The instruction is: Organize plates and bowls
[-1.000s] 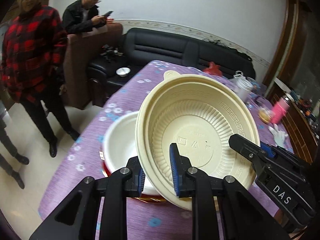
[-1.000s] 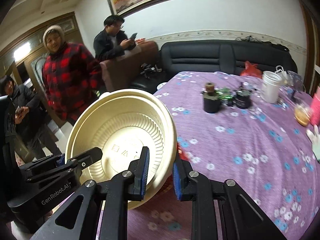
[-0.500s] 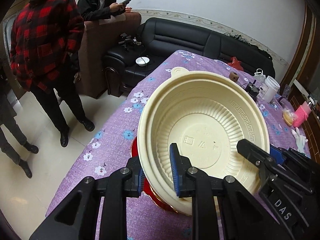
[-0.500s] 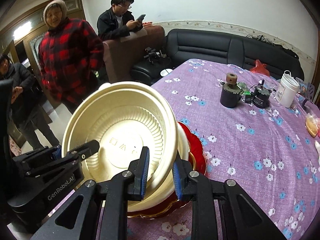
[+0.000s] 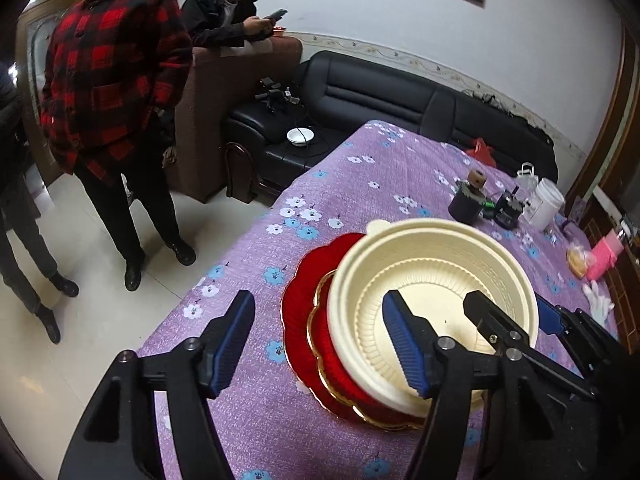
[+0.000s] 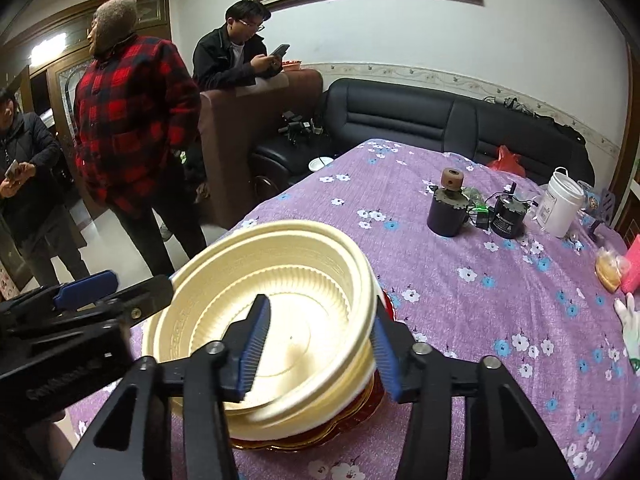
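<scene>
A cream plastic bowl (image 5: 436, 280) sits nested in another bowl, on a stack of red gold-rimmed plates (image 5: 304, 304) on the purple table. My left gripper (image 5: 316, 344) is open, its jaws wide apart astride the bowl's near-left rim. In the right wrist view the same cream bowl (image 6: 280, 280) rests on the stack. My right gripper (image 6: 320, 348) is open, one finger inside the bowl and one outside its right rim, with gaps either side. The red plates (image 6: 380, 396) peek out under the bowl.
A dark jar with a brown knob (image 6: 448, 208), a black motor-like object (image 6: 508, 218) and a white tub (image 6: 562, 208) stand at the table's far side. A pink item (image 5: 608, 250) lies at the right edge. Several people stand left of the table (image 5: 352, 192).
Both grippers lowered the tilted cream bowl onto the stack, where it now lies flat. Both grippers have opened and let go of its rim.
</scene>
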Motion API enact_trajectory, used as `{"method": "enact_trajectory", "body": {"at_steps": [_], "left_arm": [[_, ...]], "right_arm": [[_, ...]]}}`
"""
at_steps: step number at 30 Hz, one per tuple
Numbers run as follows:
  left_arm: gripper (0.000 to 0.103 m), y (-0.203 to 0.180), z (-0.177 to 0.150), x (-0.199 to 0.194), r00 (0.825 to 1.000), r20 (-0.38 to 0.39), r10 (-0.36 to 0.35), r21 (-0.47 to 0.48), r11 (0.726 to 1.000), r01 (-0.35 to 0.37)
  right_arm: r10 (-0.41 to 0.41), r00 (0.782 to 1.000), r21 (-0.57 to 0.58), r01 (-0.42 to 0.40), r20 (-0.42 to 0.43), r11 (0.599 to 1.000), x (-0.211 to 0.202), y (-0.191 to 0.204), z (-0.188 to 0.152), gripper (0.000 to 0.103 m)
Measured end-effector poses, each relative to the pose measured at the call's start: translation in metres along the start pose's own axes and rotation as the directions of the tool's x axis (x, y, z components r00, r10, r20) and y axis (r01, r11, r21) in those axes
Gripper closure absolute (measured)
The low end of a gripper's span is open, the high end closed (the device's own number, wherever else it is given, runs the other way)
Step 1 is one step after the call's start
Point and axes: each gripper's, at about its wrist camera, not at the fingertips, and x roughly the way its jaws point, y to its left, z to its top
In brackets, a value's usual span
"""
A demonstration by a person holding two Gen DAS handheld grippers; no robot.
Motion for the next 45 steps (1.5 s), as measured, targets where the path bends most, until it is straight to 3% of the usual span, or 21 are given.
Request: {"method": "enact_trajectory", "body": {"at_steps": [2, 5, 14, 18, 20, 23, 33, 38, 45], "left_arm": [[0.037, 0.002, -0.002, -0.003, 1.000, 0.007, -0.008, -0.013, 1.000, 0.008], [0.032, 0.006, -0.005, -0.011, 0.999, 0.021, -0.024, -0.030, 0.999, 0.025], [0.024, -0.001, -0.020, -0.030, 0.998, 0.065, -0.016, -0.022, 1.000, 0.017], [0.020, -0.012, -0.033, -0.040, 0.989, 0.126, 0.074, 0.015, 0.997, -0.077], [0.009, -0.021, -0.042, -0.047, 0.976, 0.165, 0.140, 0.030, 0.989, -0.147], [0.005, -0.030, -0.056, -0.056, 0.963, 0.202, 0.178, 0.049, 0.980, -0.191], [0.005, -0.049, -0.101, -0.051, 0.985, 0.093, 0.146, 0.110, 0.982, -0.156], [0.005, -0.058, -0.120, -0.048, 0.991, 0.040, 0.131, 0.134, 0.982, -0.135], [0.005, -0.066, -0.129, -0.056, 0.991, 0.033, 0.128, 0.149, 0.980, -0.131]], "right_arm": [[-0.013, 1.000, 0.011, 0.013, 0.017, 1.000, -0.001, -0.003, 0.000, 0.031], [-0.012, 0.999, 0.030, 0.011, 0.048, 0.999, -0.005, -0.010, 0.000, 0.019], [-0.054, 0.990, 0.092, 0.042, 0.129, 0.995, -0.042, -0.028, -0.003, 0.012], [-0.064, 0.991, 0.122, 0.049, 0.119, 0.991, -0.056, -0.038, -0.022, 0.012], [-0.071, 0.991, 0.131, 0.056, 0.112, 0.990, -0.061, -0.041, -0.032, 0.012], [-0.098, 0.990, 0.144, 0.083, 0.098, 0.986, -0.070, -0.049, -0.049, 0.011], [-0.130, 0.991, 0.236, 0.129, -0.009, 0.963, -0.086, -0.078, -0.111, 0.011], [-0.137, 0.990, 0.261, 0.143, -0.041, 0.955, -0.092, -0.083, -0.128, 0.011], [-0.161, 0.986, 0.221, 0.167, -0.044, 0.961, -0.099, -0.074, -0.139, 0.011]]}}
